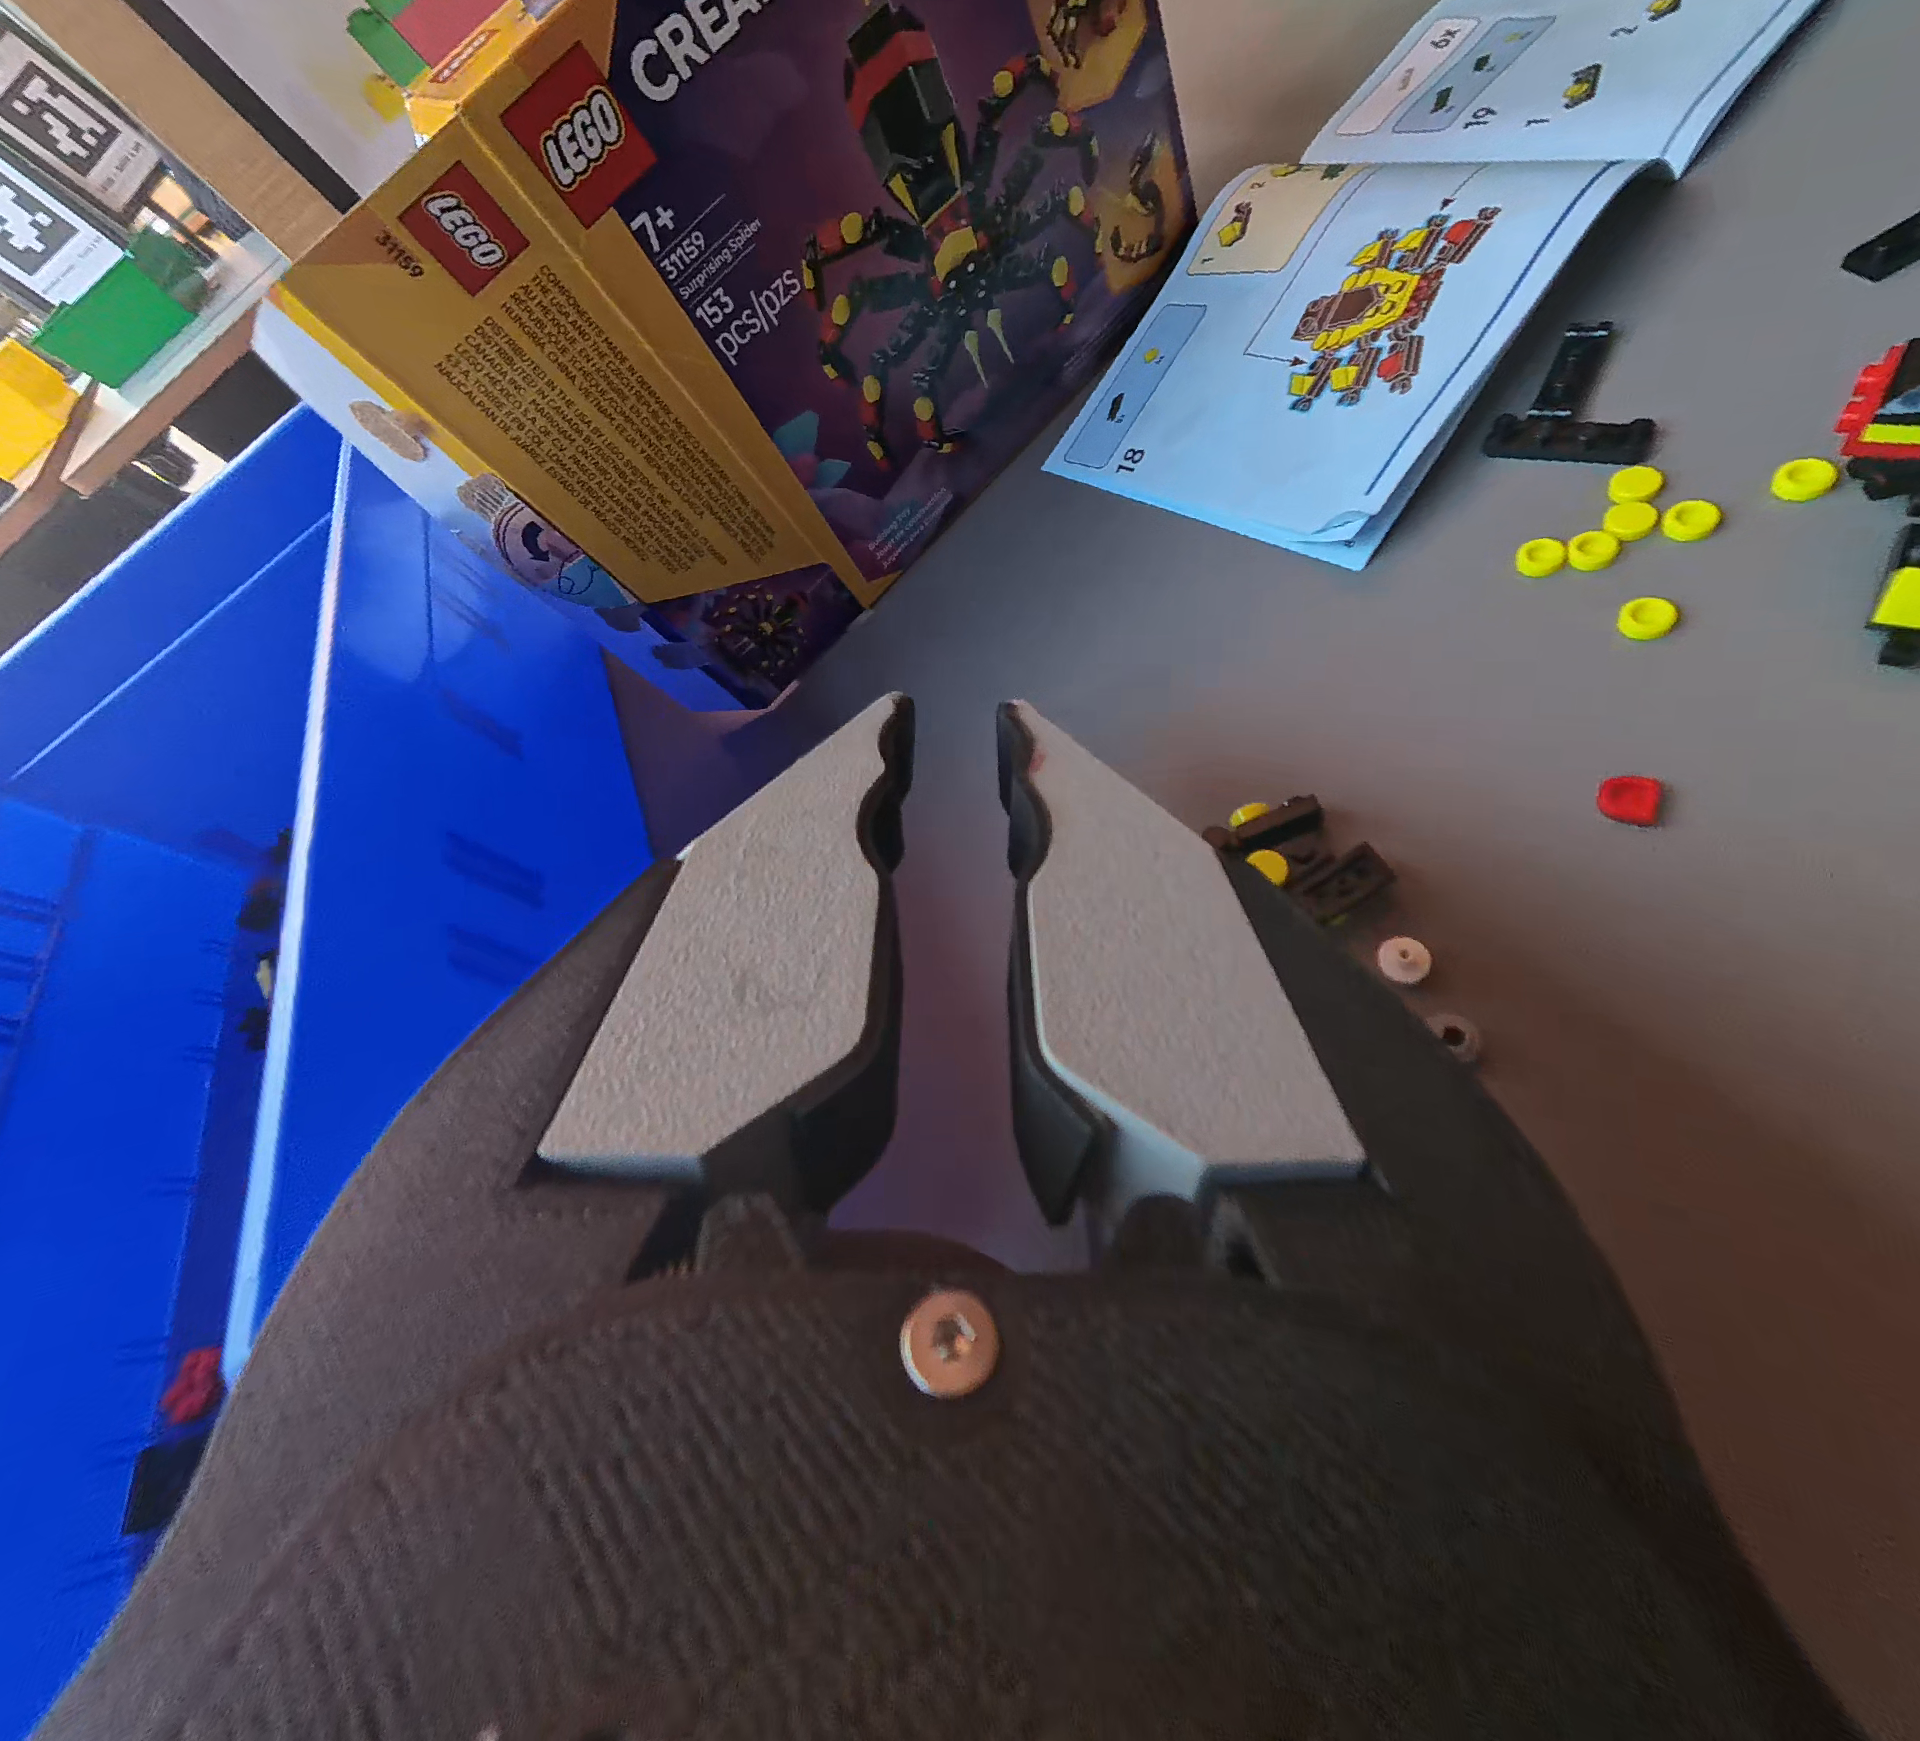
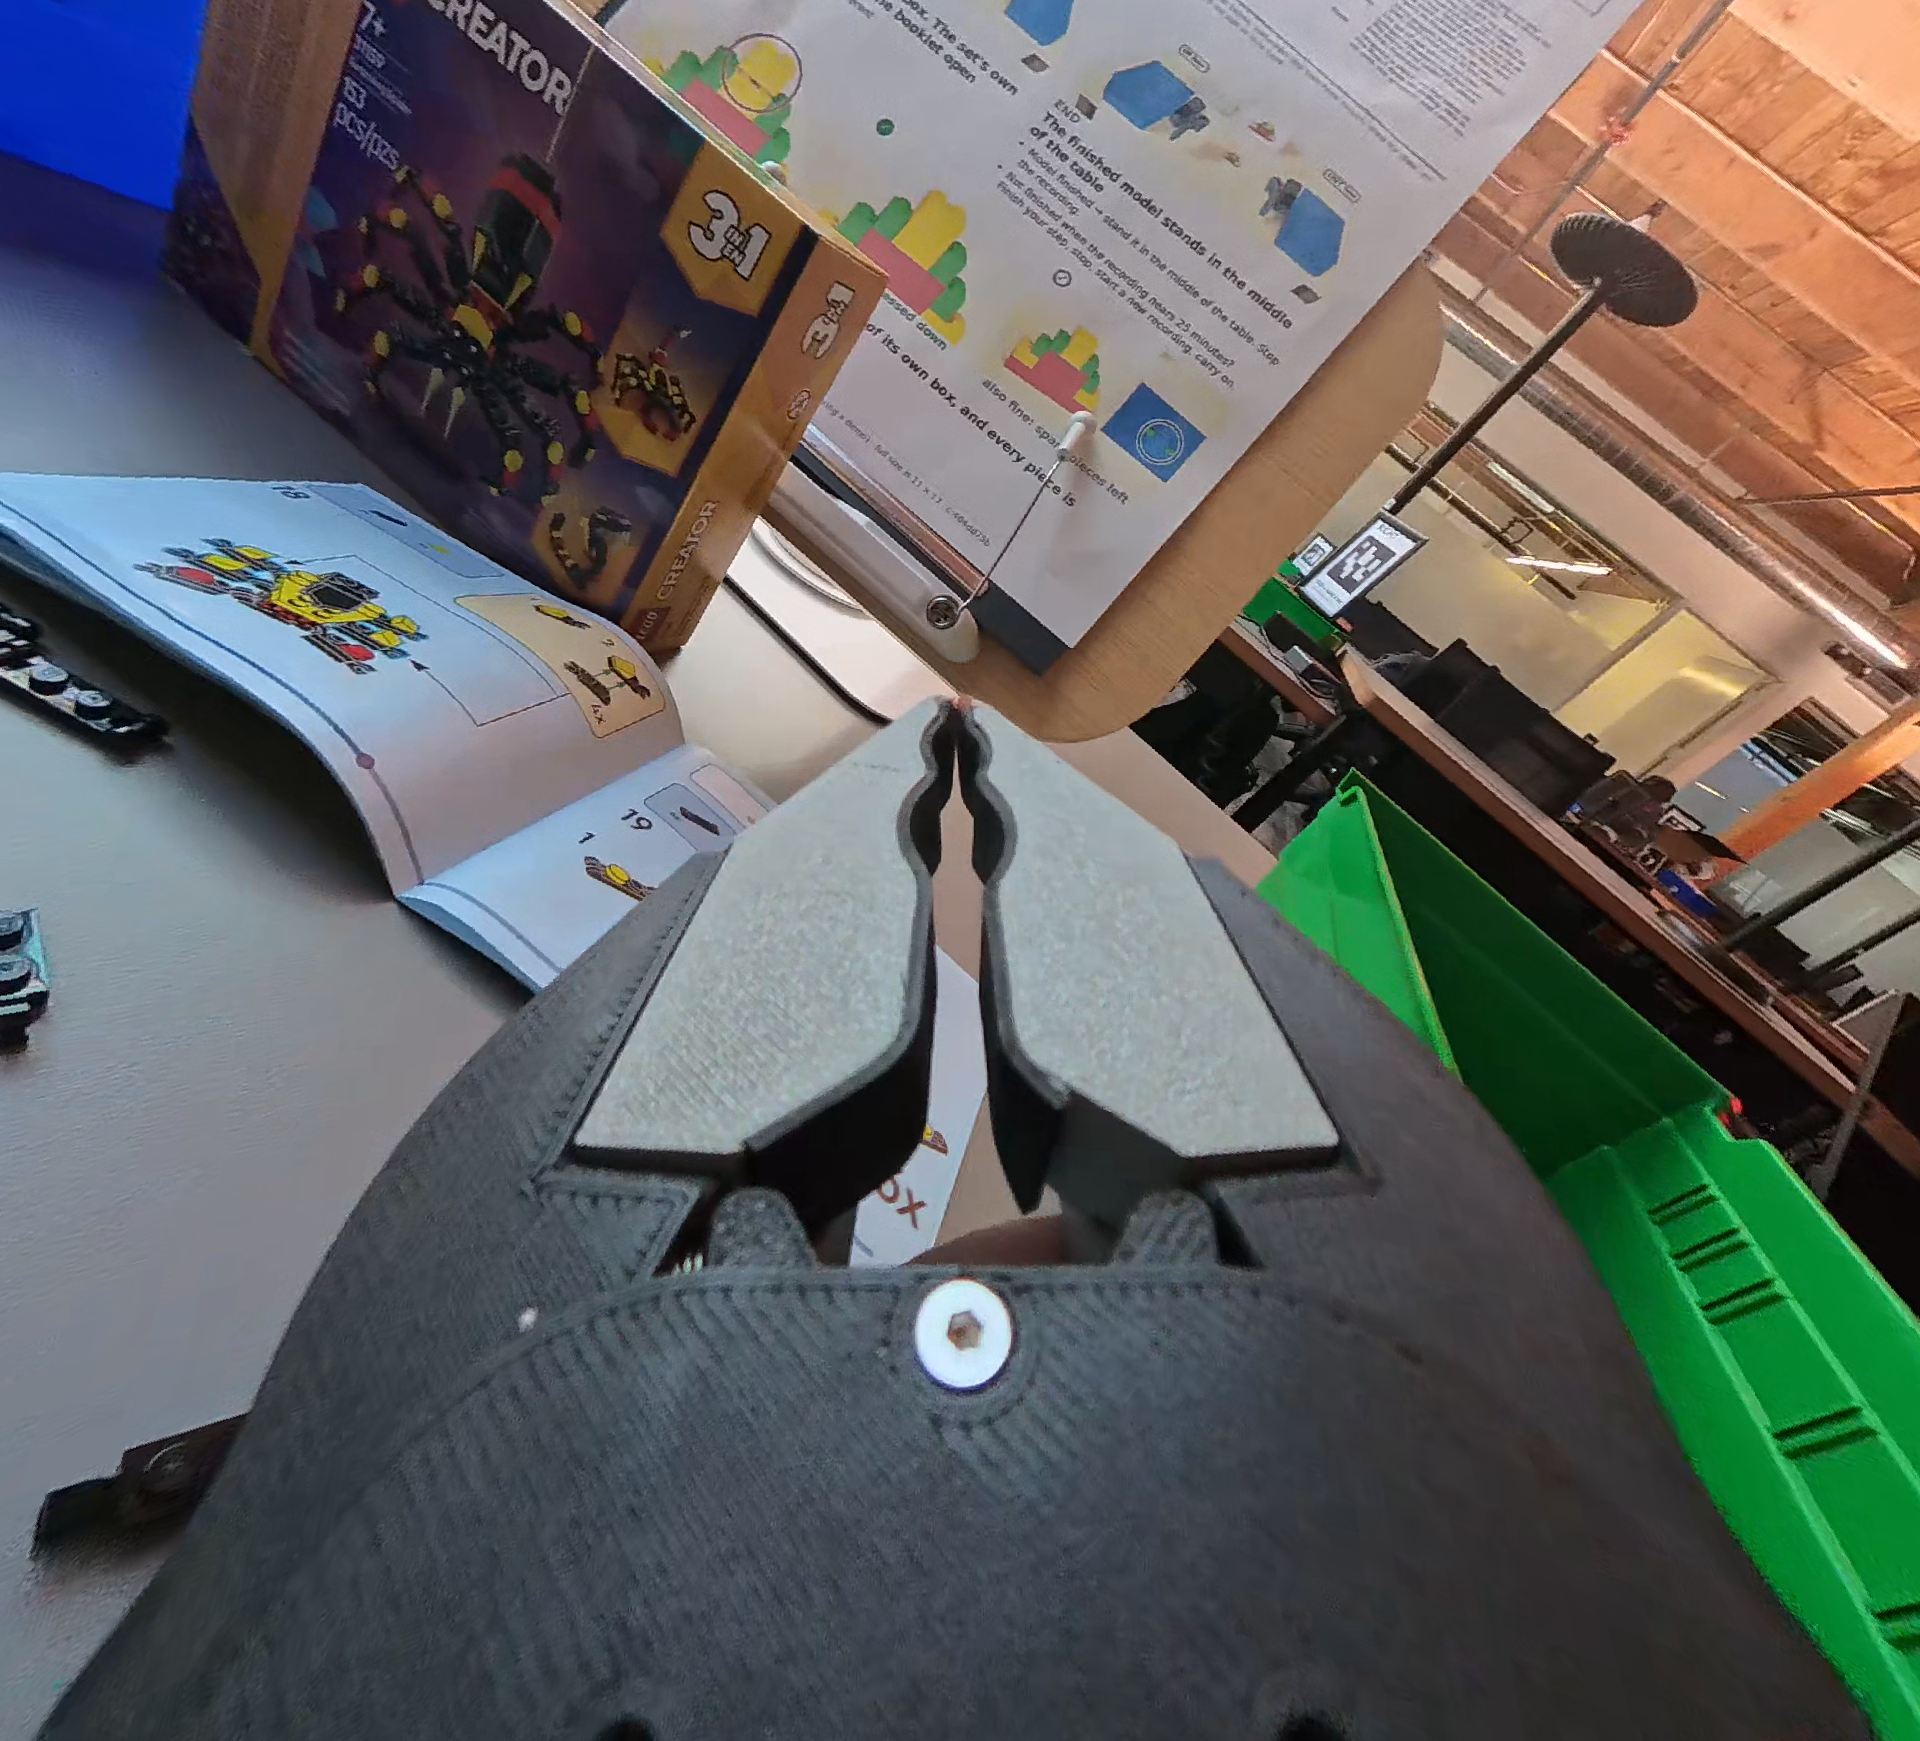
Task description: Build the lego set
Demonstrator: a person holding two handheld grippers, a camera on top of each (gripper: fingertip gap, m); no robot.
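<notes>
Ribbed black plastic left tongs parted, right tongs pinched.

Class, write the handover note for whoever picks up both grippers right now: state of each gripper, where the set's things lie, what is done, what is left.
Left gripper: open, empty, above the table.
Right gripper: shut, apparently holding nothing, pointing past the table edge by the green bin.
Set box stands upright behind the open booklet; blue bin is at the left.
Loose on the table: yellow round pieces, one red piece, black plates, a small black-and-yellow assembly.
Done: a red, yellow and black part-build sits at the edge of the left view.
Left: add the loose pieces, following the booklet.
</notes>
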